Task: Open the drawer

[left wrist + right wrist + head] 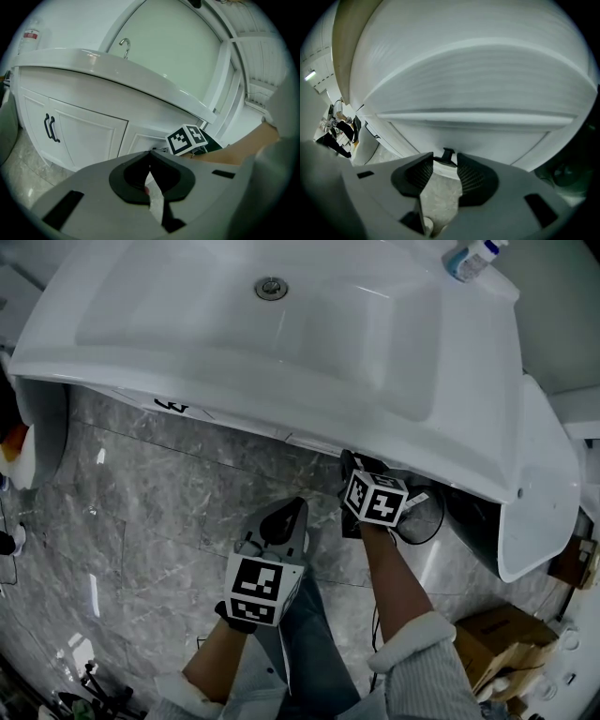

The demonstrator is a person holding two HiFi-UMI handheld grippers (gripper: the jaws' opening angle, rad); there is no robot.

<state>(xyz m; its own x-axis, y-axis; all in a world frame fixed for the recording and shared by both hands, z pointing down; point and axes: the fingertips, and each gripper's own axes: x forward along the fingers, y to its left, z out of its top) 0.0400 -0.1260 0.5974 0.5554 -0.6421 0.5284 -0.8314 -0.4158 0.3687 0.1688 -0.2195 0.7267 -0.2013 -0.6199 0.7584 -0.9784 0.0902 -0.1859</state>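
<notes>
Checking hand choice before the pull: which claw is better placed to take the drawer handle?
Right, most likely. The right claw is open, with the dark drawer handle lined up just beyond its tips; the left claw is shut and held farther back.

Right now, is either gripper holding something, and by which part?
Nothing is held. The right gripper is open, the dark drawer handle between its jaw tips but not pressed. The left gripper is shut, empty.
</notes>
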